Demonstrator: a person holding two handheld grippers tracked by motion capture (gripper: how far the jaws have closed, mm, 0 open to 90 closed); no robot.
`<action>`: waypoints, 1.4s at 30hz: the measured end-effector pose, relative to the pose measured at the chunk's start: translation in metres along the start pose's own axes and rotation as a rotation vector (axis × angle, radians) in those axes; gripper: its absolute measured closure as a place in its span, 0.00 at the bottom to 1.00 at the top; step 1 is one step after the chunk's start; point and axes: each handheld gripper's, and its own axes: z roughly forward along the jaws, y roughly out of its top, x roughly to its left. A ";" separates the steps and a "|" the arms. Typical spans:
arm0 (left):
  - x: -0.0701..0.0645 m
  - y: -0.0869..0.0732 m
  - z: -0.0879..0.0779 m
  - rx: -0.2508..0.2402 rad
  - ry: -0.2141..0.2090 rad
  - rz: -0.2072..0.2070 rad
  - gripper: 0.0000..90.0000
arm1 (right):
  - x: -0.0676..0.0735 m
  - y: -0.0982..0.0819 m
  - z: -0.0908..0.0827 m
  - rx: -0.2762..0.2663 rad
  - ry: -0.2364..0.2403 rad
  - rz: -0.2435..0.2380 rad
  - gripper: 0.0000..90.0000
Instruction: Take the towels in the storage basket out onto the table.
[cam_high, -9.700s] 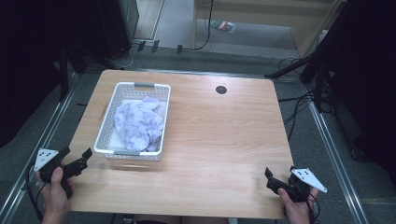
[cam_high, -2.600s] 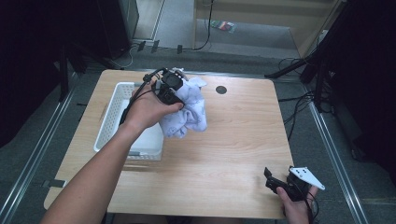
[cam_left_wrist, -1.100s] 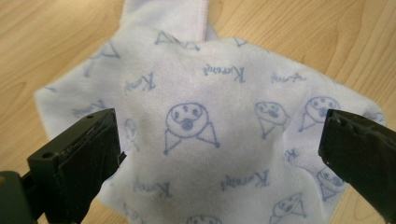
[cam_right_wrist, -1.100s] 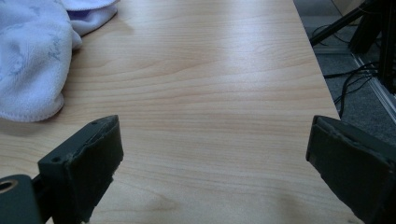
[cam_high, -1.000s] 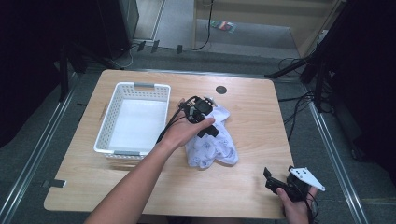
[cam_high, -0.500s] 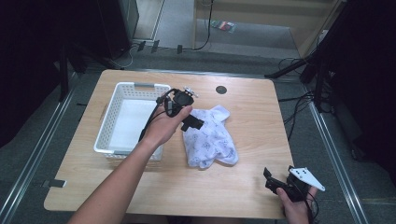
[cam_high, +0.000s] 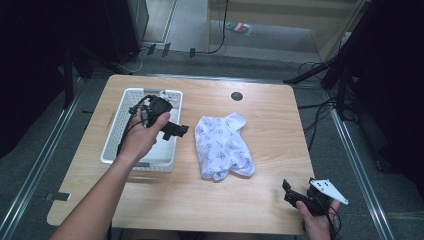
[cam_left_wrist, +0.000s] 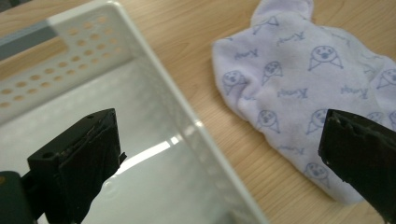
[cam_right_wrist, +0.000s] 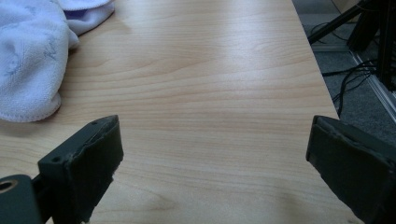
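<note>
The cloth (cam_high: 222, 146), pale lilac with a small printed pattern, lies crumpled in a loose heap near the middle of the worktop (cam_high: 270, 200), just beside the long right wall of the white basket (cam_high: 112, 135), which stands toward the left edge and looks empty. The step in hand seems to be the one after the cloth was set out on the wood: laying it flat or folding it.

The left tongs (cam_high: 175, 130) hang over the basket's right rim, their jaws spread wide with nothing between them. In the left gripper view one jaw stands over the basket floor and the other over the cloth (cam_left_wrist: 299, 88), with the rim (cam_left_wrist: 187, 116) running between. The left hand (cam_high: 142, 132) grips the tool with the forearm stretched diagonally from the near-left corner, wrist turned so the jaws point toward the cloth.

The right tongs (cam_high: 289, 192) sit low at the near-right corner, also released, jaws wide above bare wood. The right gripper view looks along the worktop toward the far edge, with the cloth's hem (cam_right_wrist: 32, 70) at its upper left, well apart from the jaws.

The next move probably calls for both tongs to come in to the cloth, each pinching a corner or hem, so the heap can be drawn out flat.
</note>
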 end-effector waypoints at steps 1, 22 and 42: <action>0.003 -0.002 -0.003 -0.004 0.001 -0.007 0.00 | 0.000 0.000 0.000 0.000 0.000 -0.003 0.04; 0.055 -0.060 -0.053 -0.127 0.127 -0.127 0.00 | 0.002 0.000 0.000 0.000 -0.023 -0.008 0.04; 0.084 -0.145 -0.087 -0.281 0.220 -0.237 0.00 | 0.002 -0.001 -0.001 -0.008 -0.009 -0.008 0.04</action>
